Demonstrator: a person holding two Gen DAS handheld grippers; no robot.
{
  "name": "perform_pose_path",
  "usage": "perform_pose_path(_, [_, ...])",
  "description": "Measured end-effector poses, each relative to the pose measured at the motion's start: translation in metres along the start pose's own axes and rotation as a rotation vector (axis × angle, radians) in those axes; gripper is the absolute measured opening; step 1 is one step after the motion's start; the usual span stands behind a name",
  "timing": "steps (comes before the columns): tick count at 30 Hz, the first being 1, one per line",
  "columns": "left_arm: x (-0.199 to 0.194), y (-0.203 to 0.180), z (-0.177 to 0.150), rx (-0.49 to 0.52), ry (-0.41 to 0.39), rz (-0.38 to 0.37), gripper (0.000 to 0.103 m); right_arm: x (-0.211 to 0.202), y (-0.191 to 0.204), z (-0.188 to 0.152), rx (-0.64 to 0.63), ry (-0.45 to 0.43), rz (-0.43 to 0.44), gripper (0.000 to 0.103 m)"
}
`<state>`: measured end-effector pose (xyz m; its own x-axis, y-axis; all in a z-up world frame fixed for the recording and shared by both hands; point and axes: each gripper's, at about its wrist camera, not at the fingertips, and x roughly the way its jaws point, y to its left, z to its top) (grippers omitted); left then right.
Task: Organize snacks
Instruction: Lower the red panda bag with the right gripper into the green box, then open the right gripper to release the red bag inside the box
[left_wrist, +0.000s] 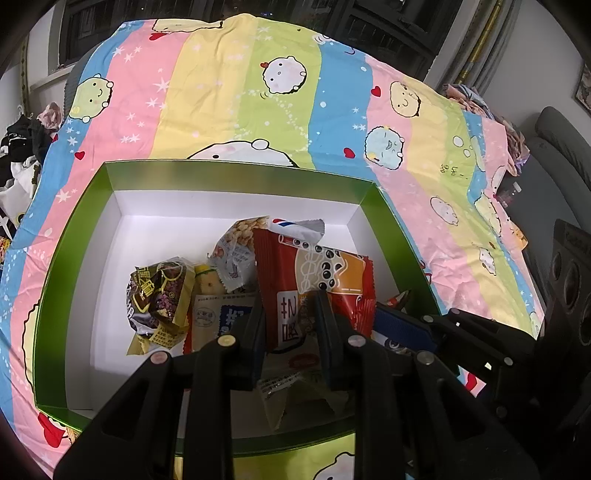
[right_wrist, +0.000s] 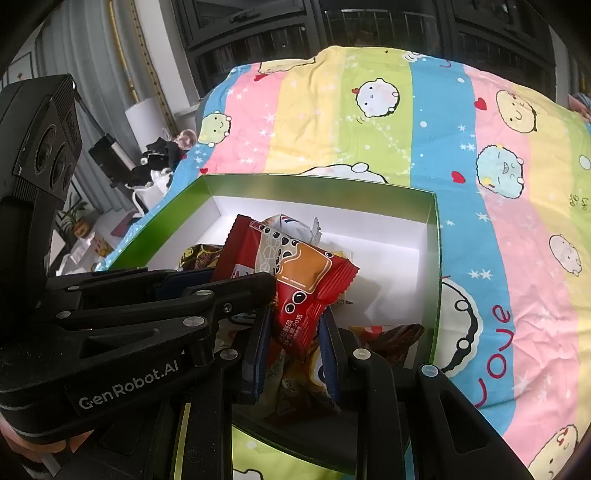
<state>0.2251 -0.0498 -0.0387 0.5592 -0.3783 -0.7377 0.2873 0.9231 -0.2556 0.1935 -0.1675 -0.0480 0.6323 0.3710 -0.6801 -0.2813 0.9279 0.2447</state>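
A red snack packet (left_wrist: 310, 269) (right_wrist: 295, 284) hangs over a green box (left_wrist: 236, 168) (right_wrist: 317, 182) with a white inside. My left gripper (left_wrist: 290, 310) is shut on the packet's lower part. In the right wrist view my right gripper (right_wrist: 295, 321) is shut on the same packet's bottom corner, and the left gripper (right_wrist: 251, 278) reaches in from the left to its edge. Several other snacks lie in the box: a brown and gold packet (left_wrist: 159, 299), a peanut packet (left_wrist: 240, 251) and a dark brown packet (right_wrist: 399, 336).
The box rests on a striped cartoon bedsheet (left_wrist: 229, 92) (right_wrist: 443, 129) that spreads wide behind it and to its right. Clothes (left_wrist: 22, 147) are piled off the bed's left side. A grey sofa (left_wrist: 554, 155) stands at the right.
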Motion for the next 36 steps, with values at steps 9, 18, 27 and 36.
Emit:
perform_pose_path(9, [0.0038, 0.0039, 0.001, -0.01, 0.021, 0.011, 0.024, 0.0043, 0.0028, 0.0028, -0.004, 0.027, -0.015, 0.027])
perform_pose_path(18, [0.0061, 0.0061, 0.0024, -0.014, 0.039, 0.024, 0.025, 0.0072, 0.0059, 0.0059, 0.0, 0.06, -0.03, 0.027])
perform_pose_path(27, [0.0076, 0.0077, 0.0028, -0.017, 0.045, 0.045, 0.03, 0.0096, 0.0067, 0.0068, 0.004, 0.07, -0.045, 0.027])
perform_pose_path(36, [0.0078, 0.0076, 0.0031, -0.012, 0.047, 0.072, 0.038, 0.0102, 0.0084, 0.0066, 0.002, 0.074, -0.053, 0.027])
